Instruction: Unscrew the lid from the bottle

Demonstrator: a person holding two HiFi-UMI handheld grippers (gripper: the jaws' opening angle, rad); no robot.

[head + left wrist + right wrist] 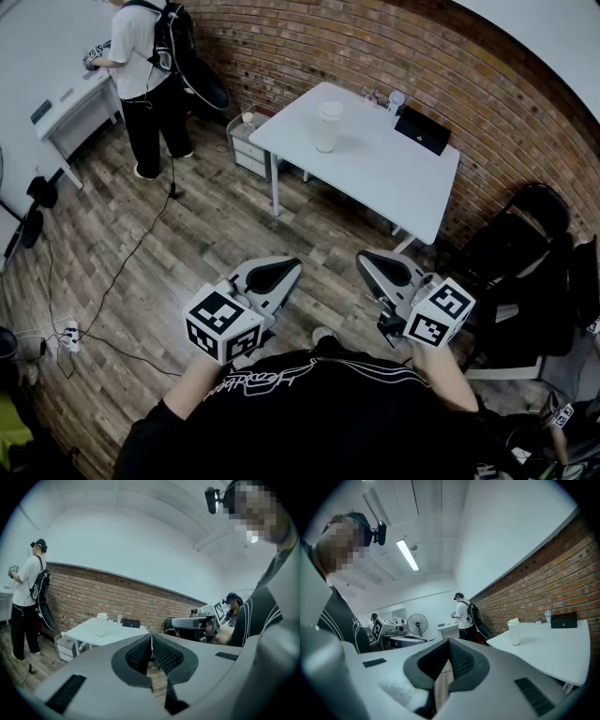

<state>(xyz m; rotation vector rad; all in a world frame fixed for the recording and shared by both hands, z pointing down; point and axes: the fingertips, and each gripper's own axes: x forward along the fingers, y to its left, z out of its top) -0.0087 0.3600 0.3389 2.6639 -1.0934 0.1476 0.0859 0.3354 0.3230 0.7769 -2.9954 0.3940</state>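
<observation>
White and rectangular, the worktop stood by a rough red brick wall, on a floor of wood-grain planks. On it stood the bottle, a pale upright cylinder with its rounded lid on top. Well apart from it, close to the wearer's dark shirt, were the left tool and the right tool. Both were clenched on nothing, their ribbed black pads pressed together inside smooth grey shells. Each carried a cube of square black-and-white markers.
</observation>
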